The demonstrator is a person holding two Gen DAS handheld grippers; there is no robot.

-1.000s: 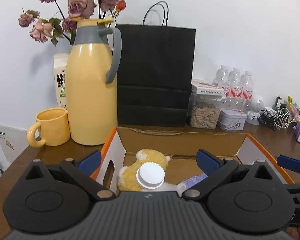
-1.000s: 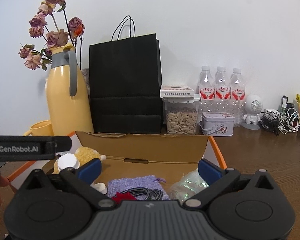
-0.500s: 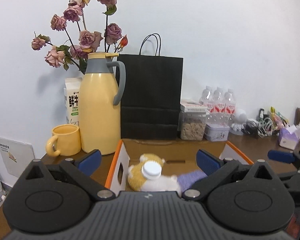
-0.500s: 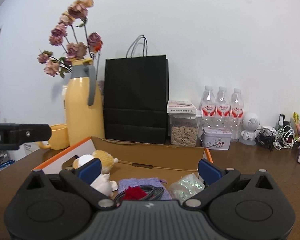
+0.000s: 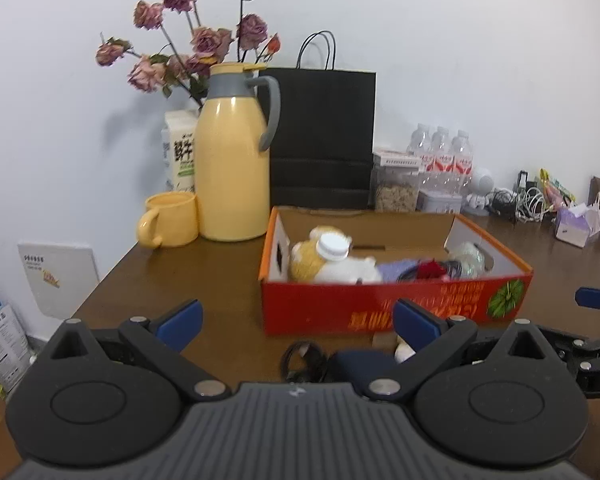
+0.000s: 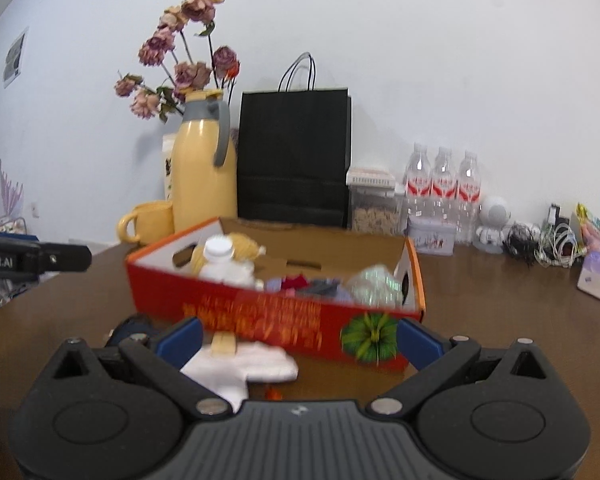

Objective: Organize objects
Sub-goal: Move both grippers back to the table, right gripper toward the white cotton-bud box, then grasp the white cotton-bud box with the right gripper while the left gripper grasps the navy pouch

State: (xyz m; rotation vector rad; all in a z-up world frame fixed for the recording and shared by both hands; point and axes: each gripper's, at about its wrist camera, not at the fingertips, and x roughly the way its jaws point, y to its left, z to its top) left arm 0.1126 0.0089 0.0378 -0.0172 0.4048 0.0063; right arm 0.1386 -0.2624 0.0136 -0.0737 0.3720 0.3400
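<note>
A red cardboard box [image 5: 396,304] [image 6: 268,308] stands open on the brown table. Inside lie a white bottle with a white cap [image 5: 333,249] [image 6: 219,249], a yellow plush toy [image 5: 305,261], a purple pouch, a red item and a shiny clear bag [image 6: 374,286]. In front of the box lie a white cloth [image 6: 246,366], a small wooden piece [image 6: 224,344], a dark blue object [image 5: 360,362] and a black cable [image 5: 300,360]. My left gripper [image 5: 296,320] is open, short of the box. My right gripper [image 6: 298,336] is open above the white cloth.
A yellow thermos [image 5: 234,160], a yellow mug [image 5: 170,220], dried roses and a milk carton stand at the back left. A black paper bag [image 5: 322,140], a seed jar, water bottles [image 6: 444,188], a tin, cables and a tissue pack [image 6: 598,280] line the back wall.
Both grippers have pulled back from over the box toward the table's near edge. The box front and the loose things before it have come into view. Both stay open.
</note>
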